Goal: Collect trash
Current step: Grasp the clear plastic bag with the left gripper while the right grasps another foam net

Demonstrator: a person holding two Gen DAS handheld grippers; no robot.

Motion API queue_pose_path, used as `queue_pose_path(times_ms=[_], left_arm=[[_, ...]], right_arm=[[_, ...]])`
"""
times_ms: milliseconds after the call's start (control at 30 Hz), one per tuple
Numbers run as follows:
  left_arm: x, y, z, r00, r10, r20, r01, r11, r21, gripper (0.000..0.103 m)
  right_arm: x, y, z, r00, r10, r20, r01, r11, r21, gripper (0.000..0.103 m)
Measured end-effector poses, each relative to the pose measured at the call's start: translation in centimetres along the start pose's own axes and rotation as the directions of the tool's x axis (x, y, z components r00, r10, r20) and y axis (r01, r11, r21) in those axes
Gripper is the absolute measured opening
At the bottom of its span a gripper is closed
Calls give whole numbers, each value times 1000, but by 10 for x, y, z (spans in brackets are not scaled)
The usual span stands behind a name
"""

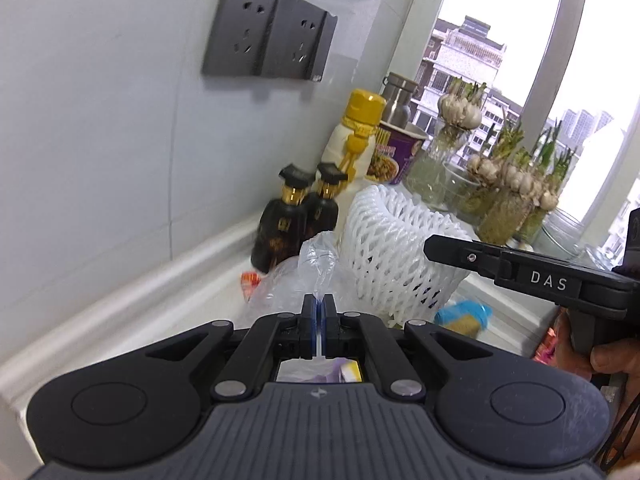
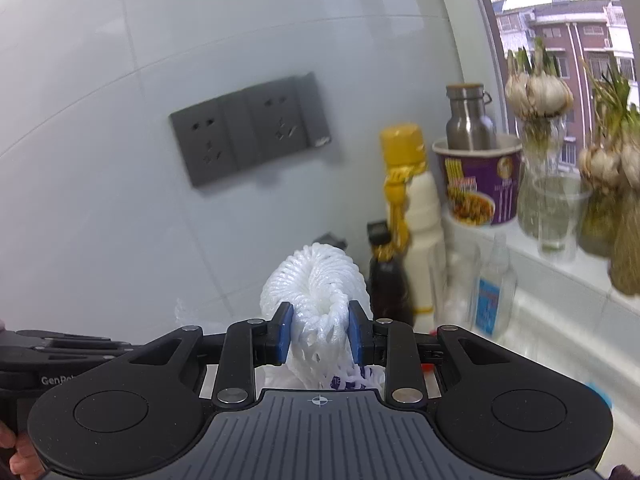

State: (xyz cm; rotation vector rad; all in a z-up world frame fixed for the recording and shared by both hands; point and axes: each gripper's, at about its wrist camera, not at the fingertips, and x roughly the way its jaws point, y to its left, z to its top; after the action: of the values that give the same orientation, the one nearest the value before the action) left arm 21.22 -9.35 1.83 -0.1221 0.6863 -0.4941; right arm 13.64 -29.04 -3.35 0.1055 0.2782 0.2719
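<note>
The right tongs (image 2: 319,334) are clamped on a squashy, featherlight foam net (image 2: 316,280), the left tongs (image 1: 319,316) pinched together on a thin, slippery plastic bag (image 1: 308,268), best held by bunched folds.

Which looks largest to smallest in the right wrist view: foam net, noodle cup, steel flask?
1. Foam net, though nearness to the camera inflates it.
2. Noodle cup.
3. Steel flask, partly hidden inside the cup.

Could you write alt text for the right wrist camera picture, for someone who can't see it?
The right gripper squeezes a white foam fruit net between its blue pads. Behind stand a grey wall socket, bottles, a purple noodle cup and sprouting garlic by a window.
</note>
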Motion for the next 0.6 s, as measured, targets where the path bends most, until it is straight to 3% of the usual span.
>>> queue_pose_path(times_ms=[500,600], left_arm=[[-39,2,-81,996,28,-83,-27,1000,13,2],[-41,3,-94,995,29,-94,-27,999,19,7]], right_arm=[[-40,53,-71,993,15,-113,-12,1000,27,27],[-46,56,-86,988,35,-153,-26,998,63,27]])
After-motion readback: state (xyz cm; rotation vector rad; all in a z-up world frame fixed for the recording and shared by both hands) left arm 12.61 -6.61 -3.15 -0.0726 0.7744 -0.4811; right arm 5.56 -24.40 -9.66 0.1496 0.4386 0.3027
